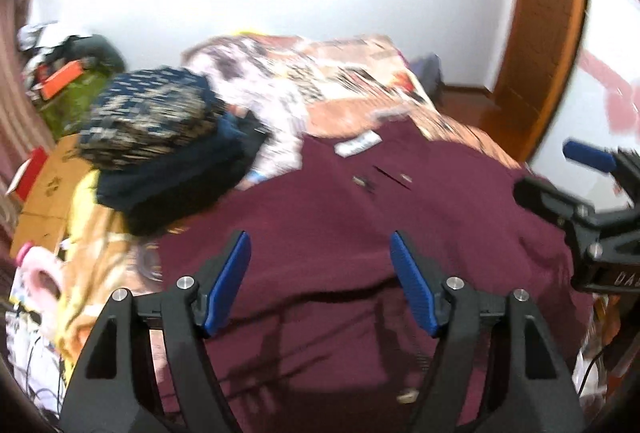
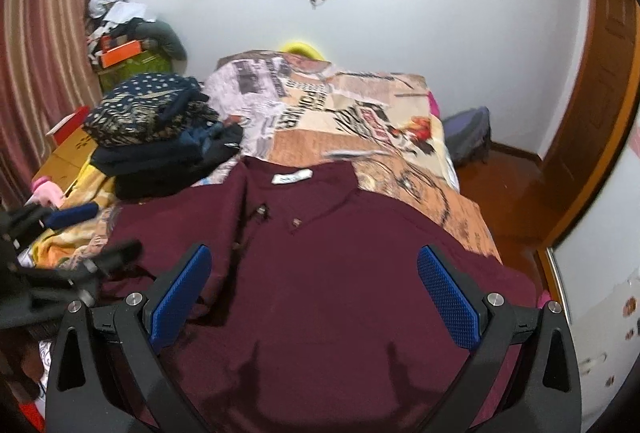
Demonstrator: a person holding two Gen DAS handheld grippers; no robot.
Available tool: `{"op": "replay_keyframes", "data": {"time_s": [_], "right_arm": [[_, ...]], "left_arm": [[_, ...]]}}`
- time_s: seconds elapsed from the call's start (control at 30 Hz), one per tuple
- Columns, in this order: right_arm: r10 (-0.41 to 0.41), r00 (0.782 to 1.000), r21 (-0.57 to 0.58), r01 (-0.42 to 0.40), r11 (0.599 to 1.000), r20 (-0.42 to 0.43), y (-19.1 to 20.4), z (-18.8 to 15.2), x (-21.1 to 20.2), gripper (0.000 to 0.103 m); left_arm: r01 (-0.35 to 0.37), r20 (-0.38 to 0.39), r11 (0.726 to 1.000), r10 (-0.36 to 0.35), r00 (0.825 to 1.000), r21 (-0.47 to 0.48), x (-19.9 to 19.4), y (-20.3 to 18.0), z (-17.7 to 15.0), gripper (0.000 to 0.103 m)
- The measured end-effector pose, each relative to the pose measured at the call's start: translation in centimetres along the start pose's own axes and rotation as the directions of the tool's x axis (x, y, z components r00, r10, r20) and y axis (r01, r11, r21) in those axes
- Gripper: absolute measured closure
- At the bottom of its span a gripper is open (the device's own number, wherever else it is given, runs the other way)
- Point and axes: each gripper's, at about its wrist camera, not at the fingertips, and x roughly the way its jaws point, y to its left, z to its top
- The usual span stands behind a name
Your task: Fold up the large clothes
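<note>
a maroon shirt (image 2: 320, 273) lies spread on the bed (image 2: 360, 137). the left gripper (image 1: 320, 281) and right gripper (image 2: 314, 297) hover above it, jaws apart, holding nothing.

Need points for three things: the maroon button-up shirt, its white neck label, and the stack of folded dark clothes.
maroon button-up shirt (image 2: 340, 273): right wrist view, middle of the front panel.
white neck label (image 2: 291, 177): right wrist view, centre of the tag inside the collar.
stack of folded dark clothes (image 2: 152, 129): right wrist view, on the patterned top garment.
</note>
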Motion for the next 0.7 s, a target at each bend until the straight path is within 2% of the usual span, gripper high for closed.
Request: {"op": "replay_keyframes", "data": {"time_s": [0.07, 0.23, 0.47, 0.57, 0.7], "right_arm": [[0.02, 1.0, -0.022, -0.02, 1.0, -0.005, 1.0, 0.3, 0.4, 0.001], [0.092, 0.995, -0.105, -0.094, 0.99, -0.024, 4.5, 1.2, 2.3, 0.001], [0.219, 0.962, -0.185, -0.247, 0.951, -0.161, 9.9, 1.3, 6.4, 0.001], [0.218, 0.949, -0.263, -0.276, 0.924, -0.229, 12.5, 0.7, 8.2, 0.001], [0.21, 0.923, -0.397, -0.333, 0.855, -0.322, 16.3, -0.4, 10.1, 0.001]], "left_arm": [[-0.031, 0.026, 0.999, 0.032, 0.999, -0.033, -0.8, 1.9, 0.2, 0.022], [-0.139, 0.058, 0.985, 0.145, 0.988, -0.102, -1.9, 6.7, 0.0, 0.021], [-0.2, 0.019, 0.961, 0.207, 0.978, -0.189, -1.7, 12.0, -1.7, 0.021], [-0.221, -0.008, 0.952, 0.225, 0.974, -0.209, -1.4, 13.7, -2.8, 0.021], [-0.249, -0.06, 0.942, 0.242, 0.969, -0.225, -0.7, 15.5, -4.6, 0.021]]}}
